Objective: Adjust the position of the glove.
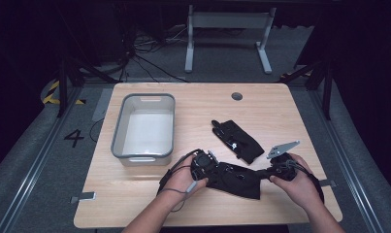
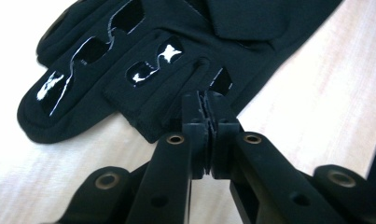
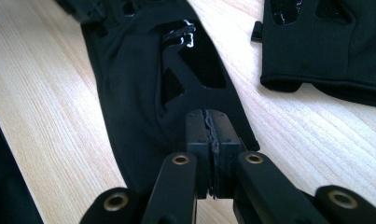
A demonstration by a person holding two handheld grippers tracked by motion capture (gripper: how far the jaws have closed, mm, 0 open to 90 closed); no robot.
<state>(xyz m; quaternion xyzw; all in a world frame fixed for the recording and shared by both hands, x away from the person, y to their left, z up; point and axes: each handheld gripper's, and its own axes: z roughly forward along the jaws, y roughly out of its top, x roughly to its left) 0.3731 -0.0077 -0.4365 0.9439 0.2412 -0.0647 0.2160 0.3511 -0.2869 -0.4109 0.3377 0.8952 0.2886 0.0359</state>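
Glove [image 1: 236, 178] edges hidden inside grippers

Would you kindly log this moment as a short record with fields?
held item: black fabric glove with glossy patches, lying flat on the table
left gripper: shut on a fingertip of that glove
right gripper: shut on the glove's cuff end
second black glove: lies apart, farther back
grey plastic bin: empty, at the left
surface: light wooden table

Matt cloth glove [image 2: 143, 60], glossy patches
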